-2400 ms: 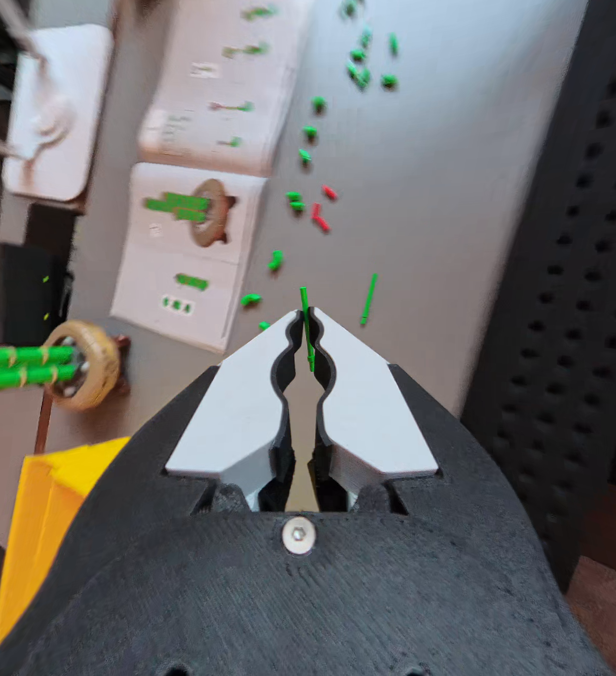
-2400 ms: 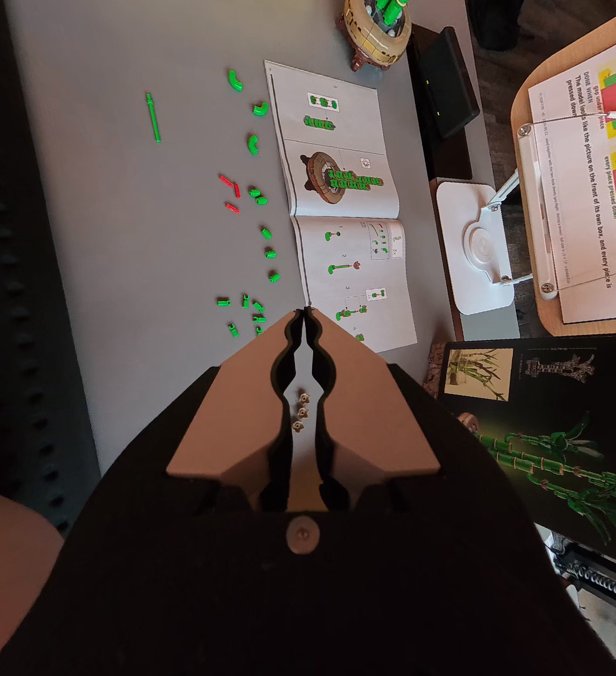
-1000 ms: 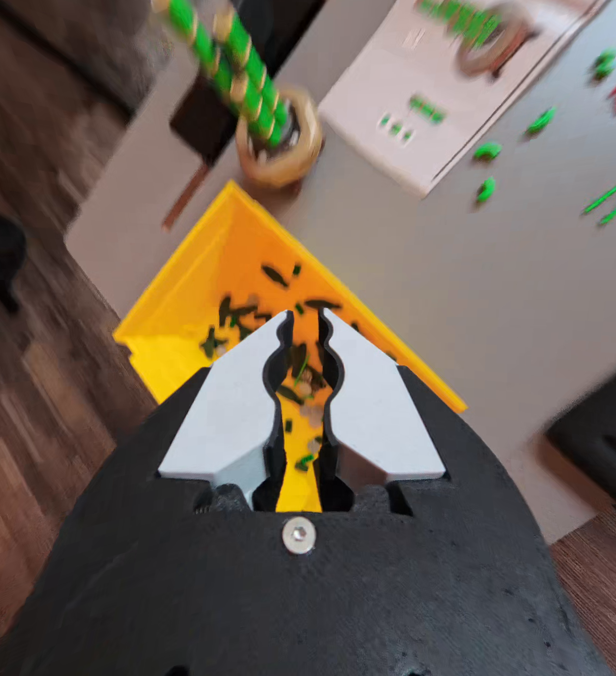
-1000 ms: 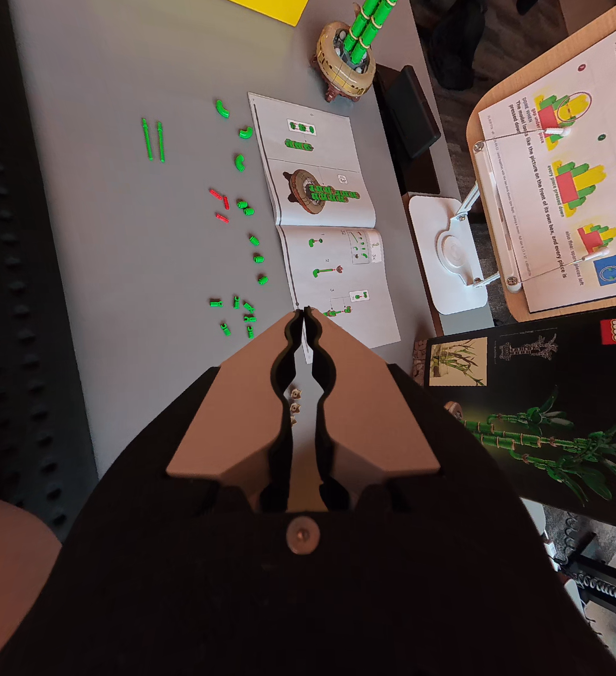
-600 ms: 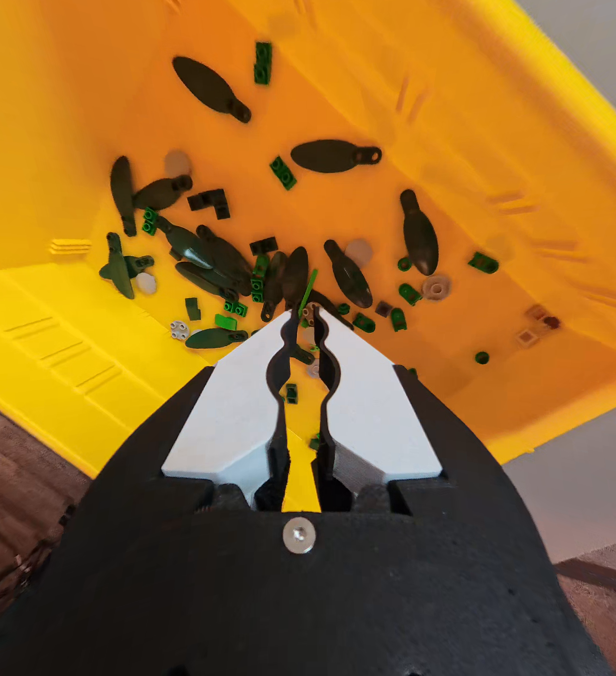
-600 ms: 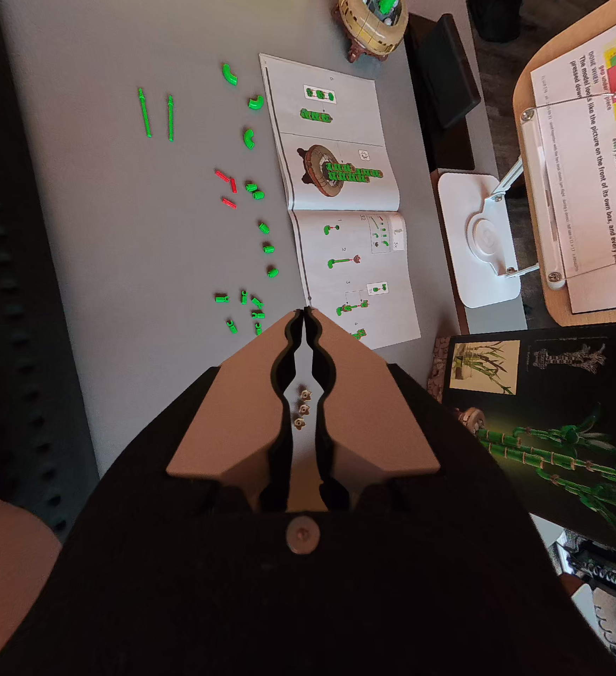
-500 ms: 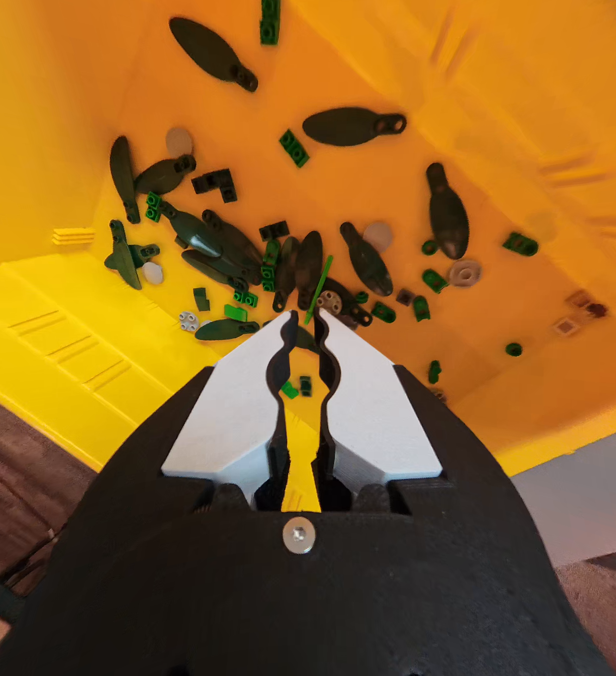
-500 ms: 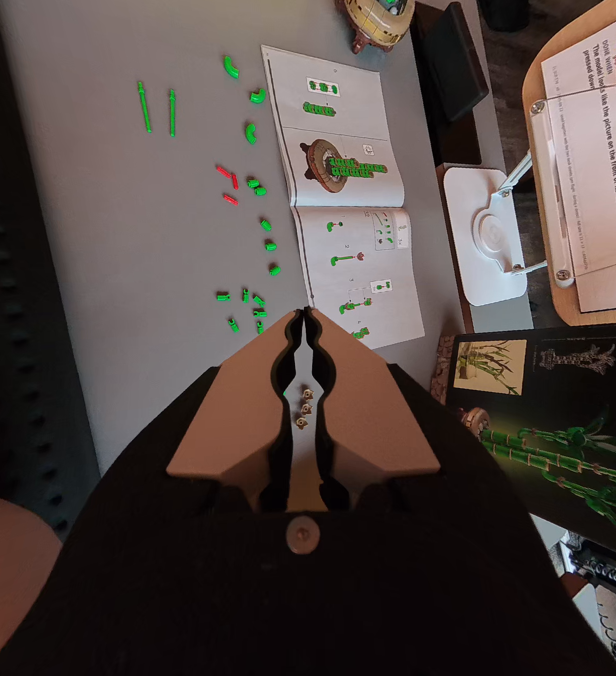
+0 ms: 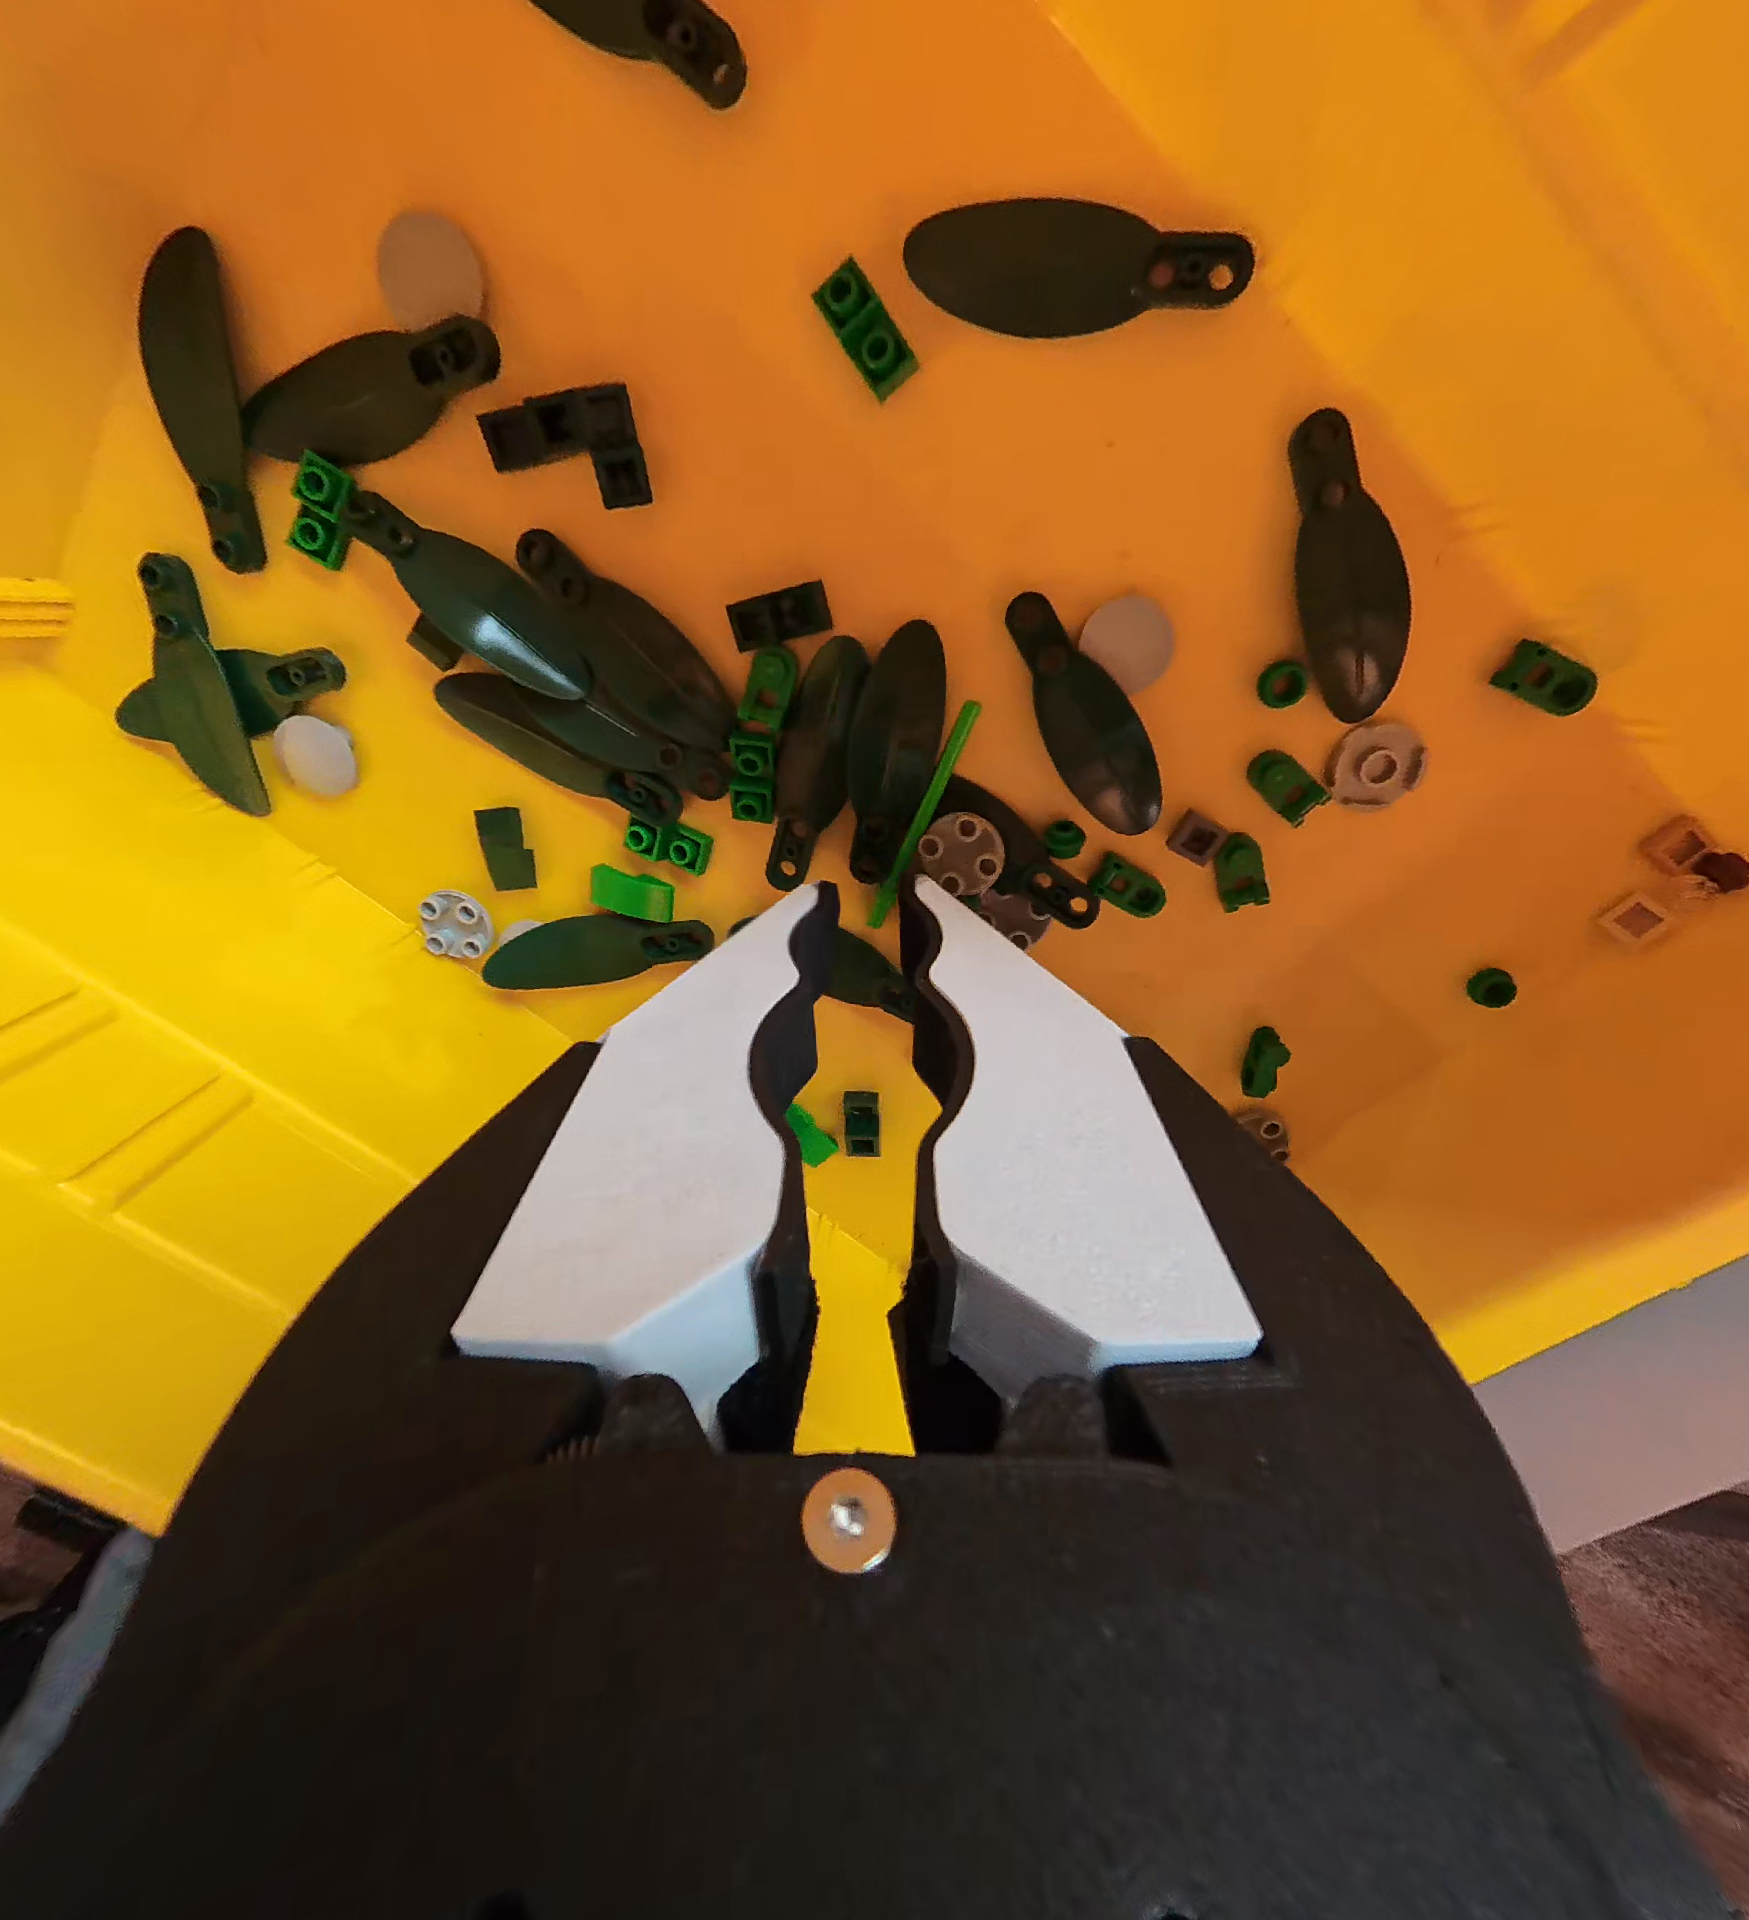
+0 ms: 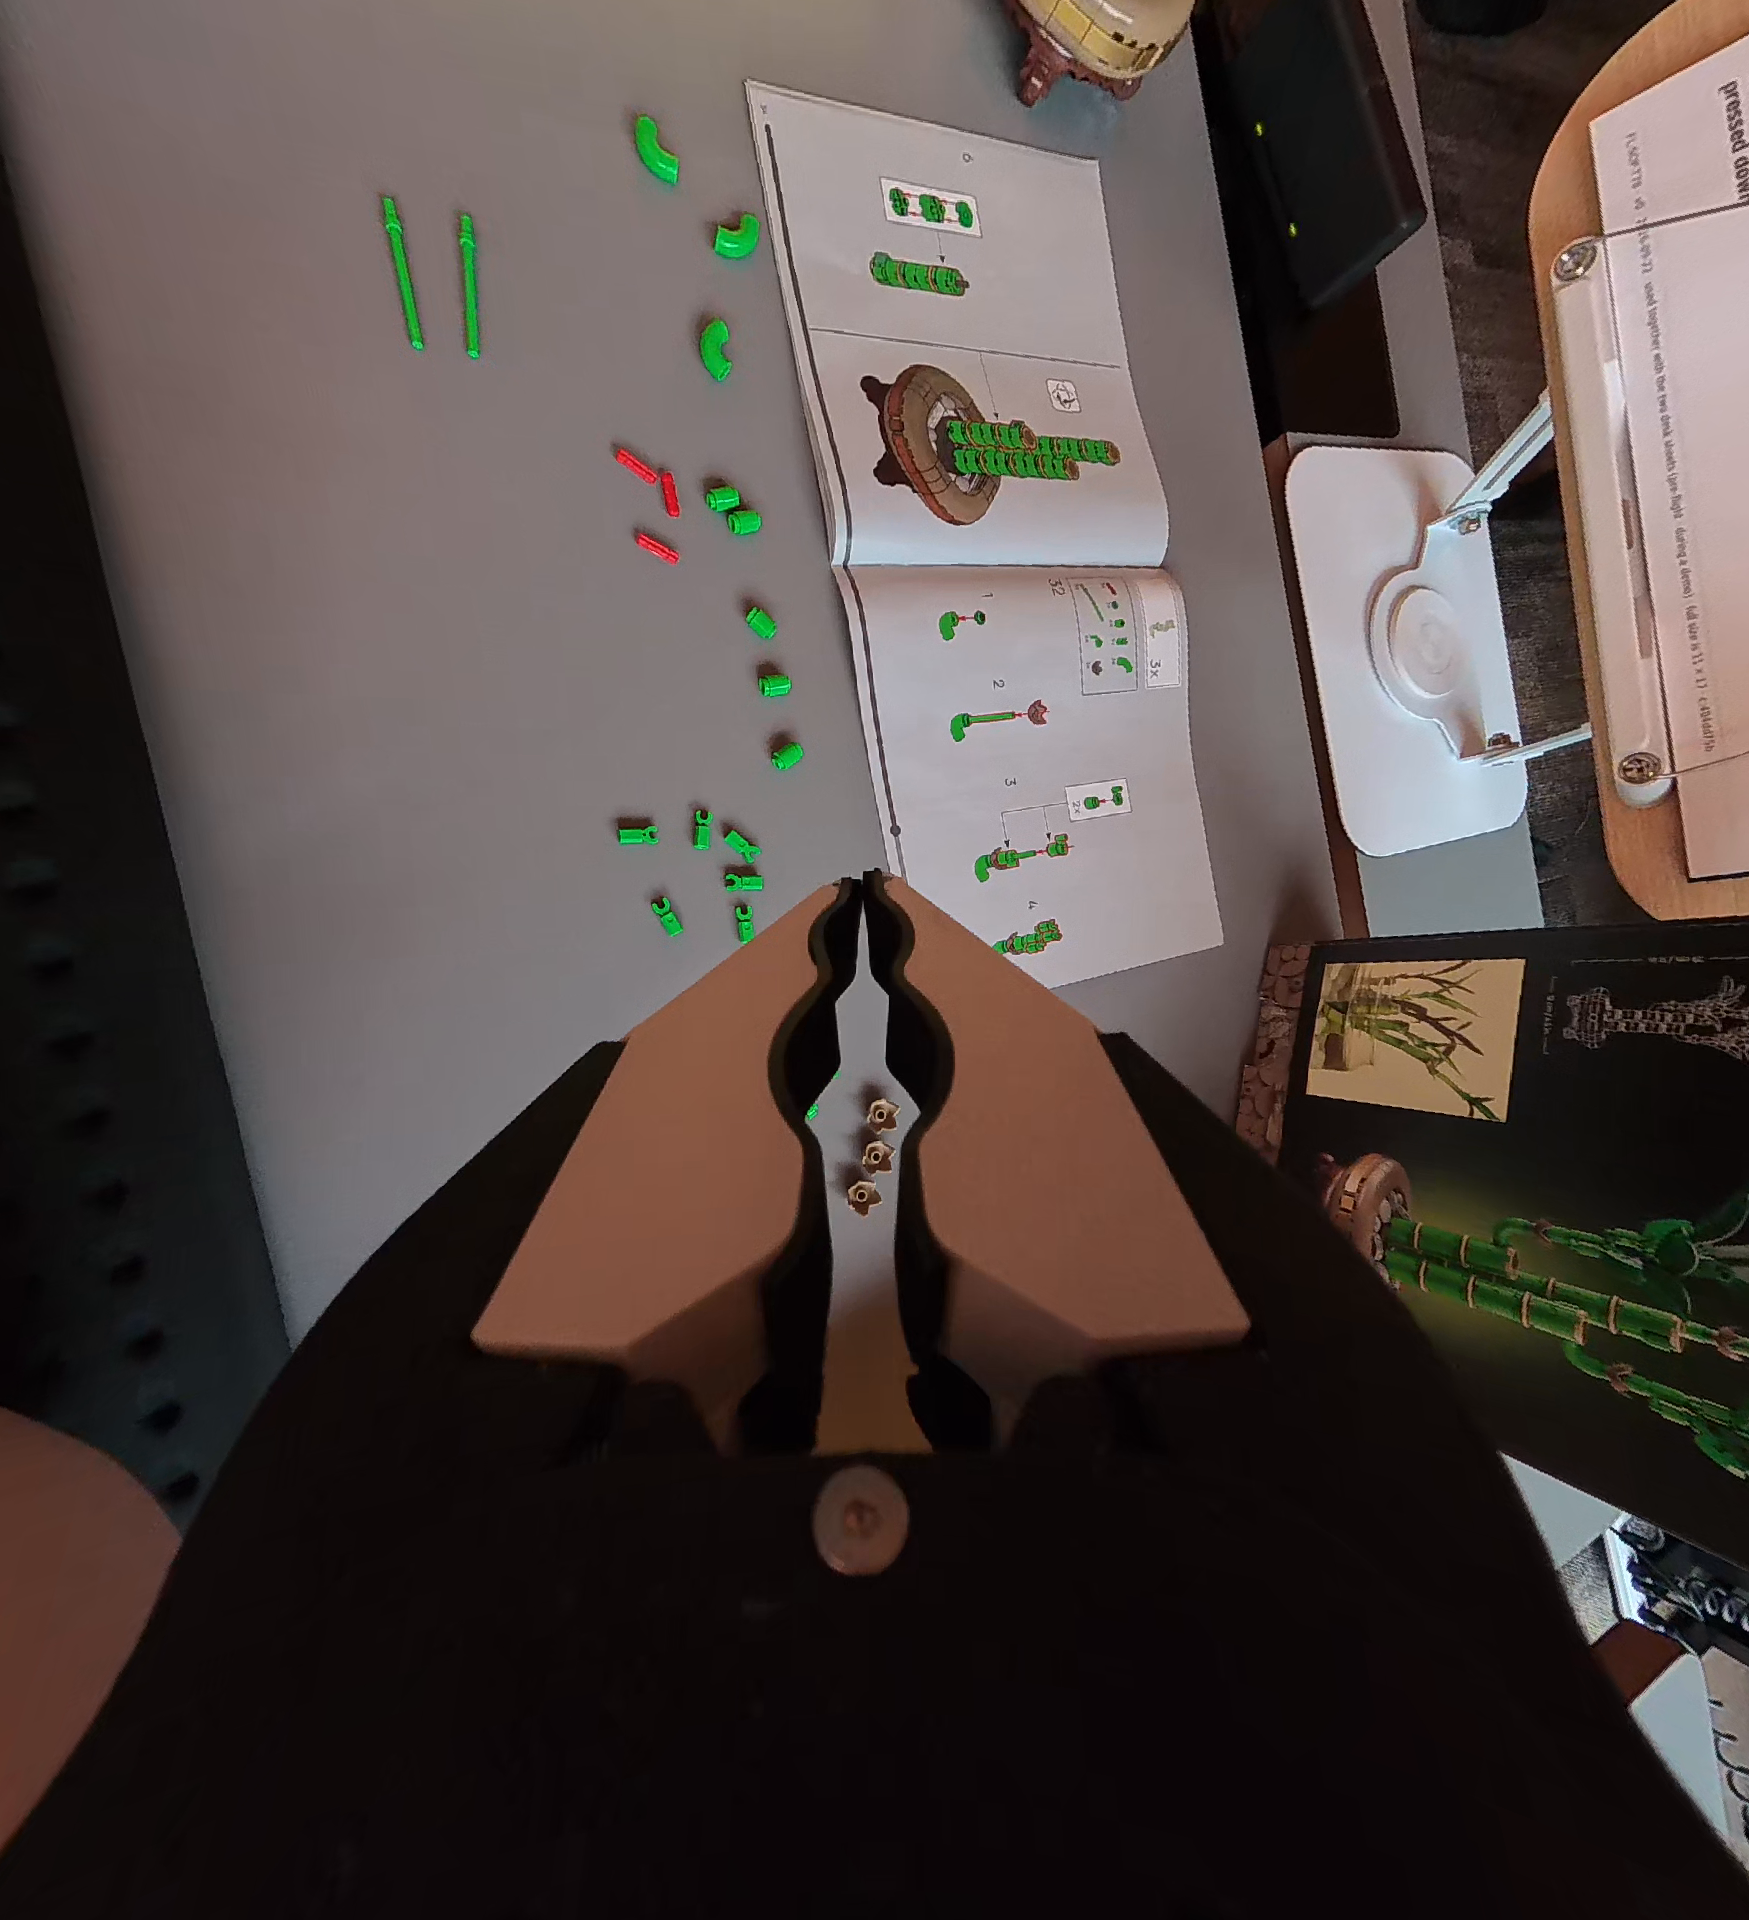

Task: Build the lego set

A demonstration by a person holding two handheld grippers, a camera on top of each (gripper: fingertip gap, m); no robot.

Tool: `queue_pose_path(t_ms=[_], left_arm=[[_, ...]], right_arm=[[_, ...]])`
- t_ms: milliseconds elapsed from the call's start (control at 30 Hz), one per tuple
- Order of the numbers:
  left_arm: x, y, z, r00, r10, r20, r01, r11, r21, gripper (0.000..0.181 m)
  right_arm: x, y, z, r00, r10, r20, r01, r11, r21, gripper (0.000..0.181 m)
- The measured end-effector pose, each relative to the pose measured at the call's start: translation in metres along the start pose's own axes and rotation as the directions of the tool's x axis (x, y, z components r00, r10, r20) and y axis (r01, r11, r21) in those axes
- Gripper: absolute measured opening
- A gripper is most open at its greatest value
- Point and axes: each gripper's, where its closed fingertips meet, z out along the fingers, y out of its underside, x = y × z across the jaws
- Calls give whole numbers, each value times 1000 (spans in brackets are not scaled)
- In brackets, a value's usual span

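Note:
My left gripper (image 9: 872, 888) hangs inside the yellow bin (image 9: 226, 1195), jaws slightly apart and holding nothing. A thin bright green rod (image 9: 932, 800) lies on the loose pieces with its near end between my fingertips. Dark green leaf pieces (image 9: 1046, 265), small green bricks (image 9: 865, 327) and grey round plates (image 9: 963, 852) are scattered on the bin floor. My right gripper (image 10: 865, 883) is shut and empty above the grey table (image 10: 330, 623). Two green rods (image 10: 402, 272) lie side by side at the table's far left.
An open instruction booklet (image 10: 1005, 520) lies right of the green curved pieces (image 10: 657, 145), red pins (image 10: 654, 499) and small green connectors (image 10: 704, 862). Three tan pieces (image 10: 875, 1153) lie under the right gripper. The set's dark box (image 10: 1576, 1143) is at right, and the pot model (image 10: 1098, 42) at the top edge. Left tips to right tips: about 60 cm.
My left gripper let go of its green rod on the table beside another, swung to the yellow bin and dropped into it. Its jaws narrowed, then widened again. The right gripper barely shifted.

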Motion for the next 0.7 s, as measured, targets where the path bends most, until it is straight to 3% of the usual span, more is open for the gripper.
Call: queue_pose_path(t_ms=[233, 700], left_arm=[[3, 5, 5, 997, -33, -67, 30, 999, -38, 8], [3, 8, -4, 998, -23, -56, 22, 1000, -16, 1]], right_arm=[[0, 1, 1, 1000, 0, 6, 0, 1000, -9, 0], [0, 3, 0, 1000, -1, 6, 1, 1000, -10, 0]])
